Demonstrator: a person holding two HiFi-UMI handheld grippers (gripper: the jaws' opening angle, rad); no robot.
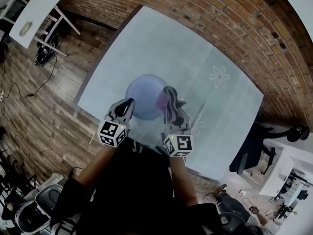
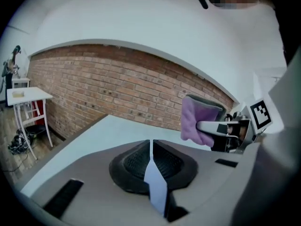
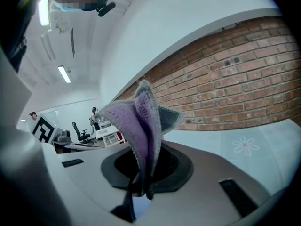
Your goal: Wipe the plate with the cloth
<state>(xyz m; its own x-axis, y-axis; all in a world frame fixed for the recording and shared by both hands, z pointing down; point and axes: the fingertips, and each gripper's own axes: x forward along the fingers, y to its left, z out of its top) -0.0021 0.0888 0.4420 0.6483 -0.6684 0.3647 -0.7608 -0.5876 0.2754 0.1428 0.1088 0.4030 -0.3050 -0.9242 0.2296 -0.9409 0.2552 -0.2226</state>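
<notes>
The pale surface [image 1: 161, 43] bears a printed flower [image 1: 219, 76] near its far edge, toward the right corner. A brick wall [image 1: 220, 13] runs along that edge. Beyond the far left corner, on the wood floor [image 1: 44, 111], stand a small white table [image 1: 34, 11] and tangled cables [image 1: 43, 54]. A dark office chair [image 1: 252, 151] sits off the right edge.

A: Any text, labels or numbers to log?
B: None readable. Left cube [image 1: 113, 133] and right cube [image 1: 178, 144] carry black-and-white square markers only, no letters or digits.
A: Anything on the table [image 1: 146, 43]?
B: Just a flower print [image 1: 219, 76], no words. Everything else is too small or blurred to read.
</notes>
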